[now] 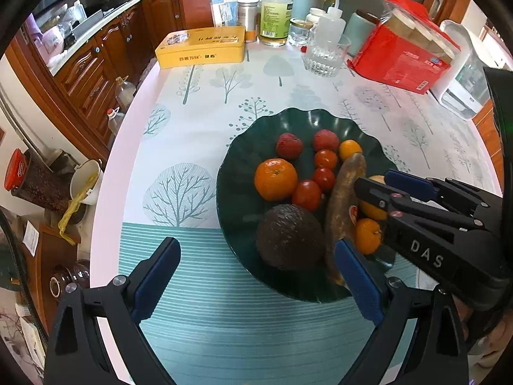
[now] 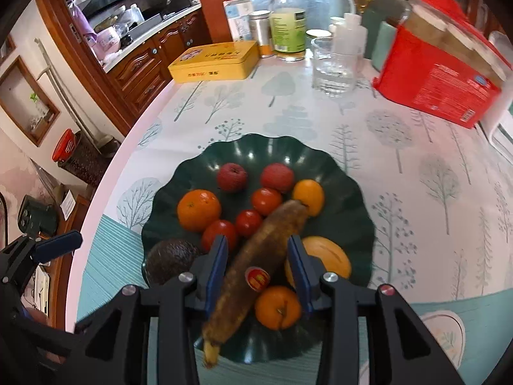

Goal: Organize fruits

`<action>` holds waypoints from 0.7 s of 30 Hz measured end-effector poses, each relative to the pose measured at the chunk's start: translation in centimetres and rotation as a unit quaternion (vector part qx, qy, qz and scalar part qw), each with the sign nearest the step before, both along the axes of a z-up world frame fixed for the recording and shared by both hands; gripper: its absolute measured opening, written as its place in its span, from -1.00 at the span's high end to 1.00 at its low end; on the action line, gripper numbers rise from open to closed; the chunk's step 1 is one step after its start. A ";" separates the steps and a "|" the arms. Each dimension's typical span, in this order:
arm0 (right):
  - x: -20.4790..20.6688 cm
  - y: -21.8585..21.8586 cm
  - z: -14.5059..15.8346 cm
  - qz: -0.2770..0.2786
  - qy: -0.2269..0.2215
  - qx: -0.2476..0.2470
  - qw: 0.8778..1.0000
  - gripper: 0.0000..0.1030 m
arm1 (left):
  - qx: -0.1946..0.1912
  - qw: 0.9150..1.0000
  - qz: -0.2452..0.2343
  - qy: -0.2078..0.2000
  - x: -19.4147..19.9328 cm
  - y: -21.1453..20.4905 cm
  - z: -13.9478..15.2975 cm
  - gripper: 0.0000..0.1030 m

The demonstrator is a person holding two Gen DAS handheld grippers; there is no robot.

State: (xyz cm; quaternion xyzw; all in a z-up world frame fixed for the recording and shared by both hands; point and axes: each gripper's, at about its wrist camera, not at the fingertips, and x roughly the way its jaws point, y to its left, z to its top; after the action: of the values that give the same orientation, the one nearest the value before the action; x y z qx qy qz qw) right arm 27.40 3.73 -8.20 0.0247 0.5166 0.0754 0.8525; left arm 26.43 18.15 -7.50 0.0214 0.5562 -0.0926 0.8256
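Right wrist view — banana [image 2: 256,266] overhangs plate [image 2: 352,224] rim, right tool [image 2: 259,269] astride

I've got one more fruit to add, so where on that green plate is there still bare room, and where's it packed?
The green plate is bare along its far rim, beyond the two red fruits, and on its right flank past the kumquat. The middle and near side are packed: mandarin, tomatoes, avocado and the browned banana between the right gripper's open jaws.

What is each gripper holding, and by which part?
Nothing. The right gripper stands open around the middle of the banana; the left gripper is open and empty.
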 end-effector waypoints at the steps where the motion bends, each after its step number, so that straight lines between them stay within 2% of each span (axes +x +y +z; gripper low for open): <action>1: -0.4 -0.3 0.3 -0.002 -0.002 0.000 1.000 0.24 | 0.001 1.000 0.000 -0.002 -0.3 -0.1 0.3 -0.87; 13: -5.8 -3.0 3.5 -0.016 -0.037 0.009 0.999 0.24 | 0.004 1.000 -0.017 -0.022 -5.4 -2.1 3.4 -0.87; 21: -11.2 -6.7 3.7 -0.023 -0.029 0.009 0.999 0.24 | 0.001 0.999 -0.023 -0.028 -10.4 -5.9 4.4 -0.87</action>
State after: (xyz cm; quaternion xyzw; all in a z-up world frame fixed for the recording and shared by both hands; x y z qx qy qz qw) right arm 16.16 -2.96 -4.49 0.0425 0.4902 0.0611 0.8684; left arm 16.02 12.30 -3.11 0.0372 0.5319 -0.1104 0.8388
